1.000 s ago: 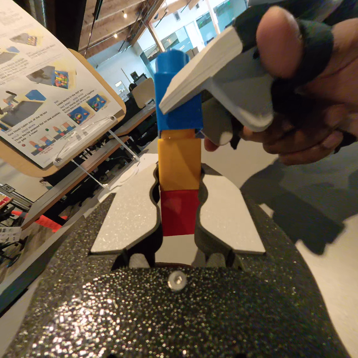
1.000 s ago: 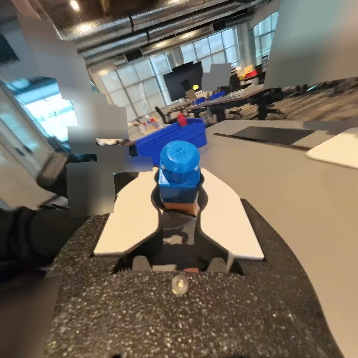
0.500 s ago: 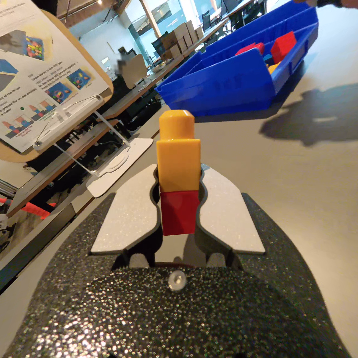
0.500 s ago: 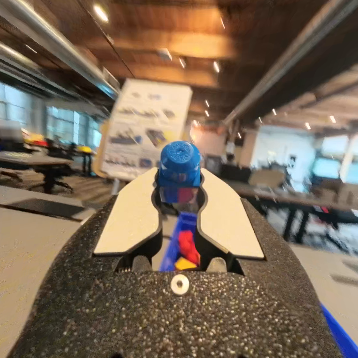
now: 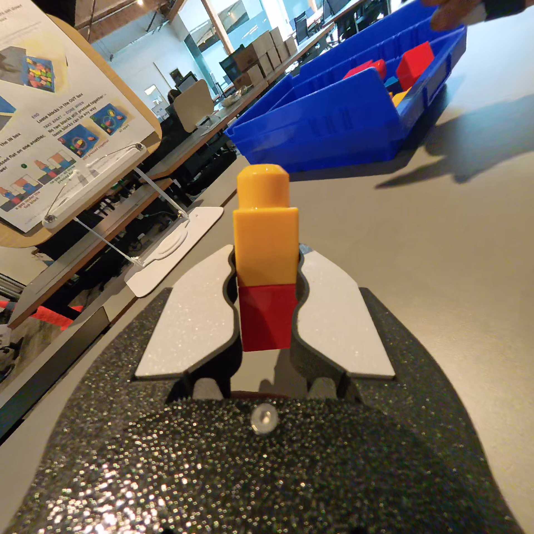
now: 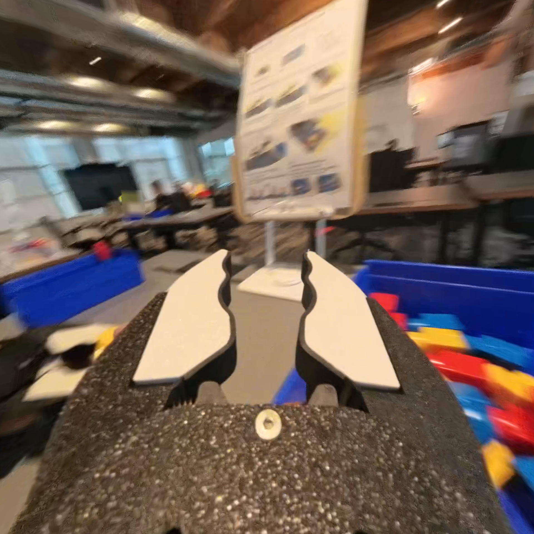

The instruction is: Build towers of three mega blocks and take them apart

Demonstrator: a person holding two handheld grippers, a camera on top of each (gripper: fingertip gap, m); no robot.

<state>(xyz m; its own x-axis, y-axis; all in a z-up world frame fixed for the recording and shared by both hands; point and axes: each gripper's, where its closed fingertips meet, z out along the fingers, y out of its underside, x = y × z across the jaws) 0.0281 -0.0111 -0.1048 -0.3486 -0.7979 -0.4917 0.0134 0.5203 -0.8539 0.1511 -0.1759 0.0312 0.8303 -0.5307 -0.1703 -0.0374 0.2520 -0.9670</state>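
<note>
My left gripper is shut on a two-block stack: a yellow block pressed on top of a red block, held above the grey table. My right gripper is open and empty, beside a blue bin holding several loose red, yellow and blue blocks. That view is motion-blurred. In the left wrist view the same kind of blue bin with red and yellow blocks stands far ahead, with a hand above its far end.
An instruction board on a white stand is at the left of the table; it also shows in the right wrist view. A second blue bin sits at the left there. Office desks lie beyond. Tip to tip, the grippers are about 25 centimeters apart.
The blue block was pulled off the top of the stack by my right gripper, carried away, and let go; the right jaws are now open. The left gripper still holds the yellow and red blocks.
</note>
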